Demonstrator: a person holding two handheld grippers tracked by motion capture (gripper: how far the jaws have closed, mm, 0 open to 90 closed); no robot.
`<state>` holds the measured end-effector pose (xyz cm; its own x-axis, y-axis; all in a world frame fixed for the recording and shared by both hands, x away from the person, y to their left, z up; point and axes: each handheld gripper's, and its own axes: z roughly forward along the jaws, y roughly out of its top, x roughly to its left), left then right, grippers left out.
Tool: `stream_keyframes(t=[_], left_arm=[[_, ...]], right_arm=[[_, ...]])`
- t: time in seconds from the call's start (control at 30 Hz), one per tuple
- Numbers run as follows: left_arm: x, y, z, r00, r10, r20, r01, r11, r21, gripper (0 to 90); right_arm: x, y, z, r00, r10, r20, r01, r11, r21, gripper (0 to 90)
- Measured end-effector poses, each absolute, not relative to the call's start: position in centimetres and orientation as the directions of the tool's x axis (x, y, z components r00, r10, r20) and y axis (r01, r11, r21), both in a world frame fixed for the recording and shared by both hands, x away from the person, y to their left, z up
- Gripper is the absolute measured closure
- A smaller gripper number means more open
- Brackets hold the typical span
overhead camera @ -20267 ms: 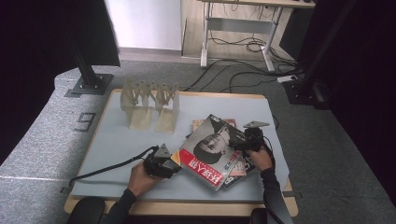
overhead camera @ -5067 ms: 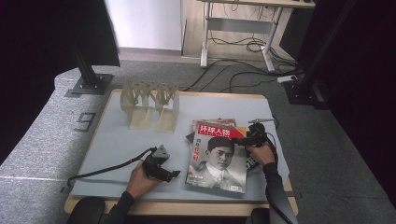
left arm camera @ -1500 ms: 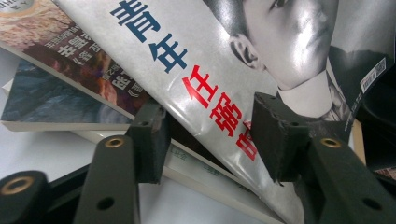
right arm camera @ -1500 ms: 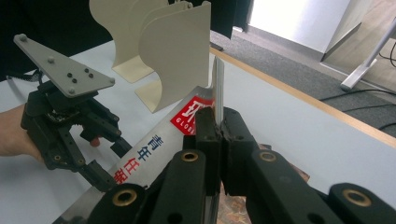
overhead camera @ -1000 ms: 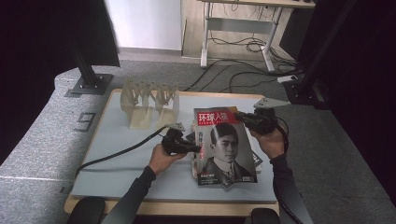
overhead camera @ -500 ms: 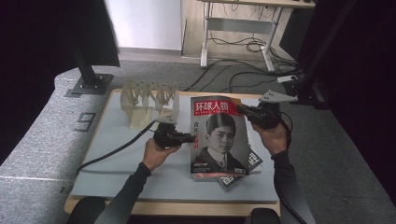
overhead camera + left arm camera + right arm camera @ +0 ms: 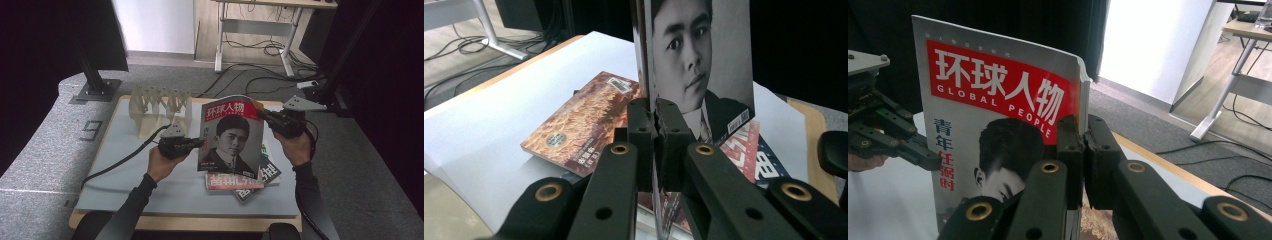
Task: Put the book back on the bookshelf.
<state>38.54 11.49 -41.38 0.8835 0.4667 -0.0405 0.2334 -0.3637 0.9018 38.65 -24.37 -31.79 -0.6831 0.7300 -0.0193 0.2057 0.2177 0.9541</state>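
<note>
Now the surface, a pale grey mat on a wooden board, carries everything. At its far left stands a cream folding rack, well apart from the work. Nearer, to the right of the middle, the magazine with the red title band is held upright and clear of the surface, its cover facing the person. Below it lie a few other magazines in a loose pile, flat on the surface. The left gripper pinches the left edge of the magazine about halfway down; its jaws have just been closing on the pages and now press them. The right gripper is clamped on the upper right edge, near the title.
</note>
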Motion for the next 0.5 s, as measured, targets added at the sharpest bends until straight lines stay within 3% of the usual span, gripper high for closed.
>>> stream_keyframes(t=[0.5], left_arm=[[36.9,12.3,-41.1,0.915,0.402,0.014,0.178,-0.434,0.883,87.6]], right_arm=[[37.3,-25.4,-31.6,-0.706,0.707,-0.038,0.183,0.233,0.955,73.7]])
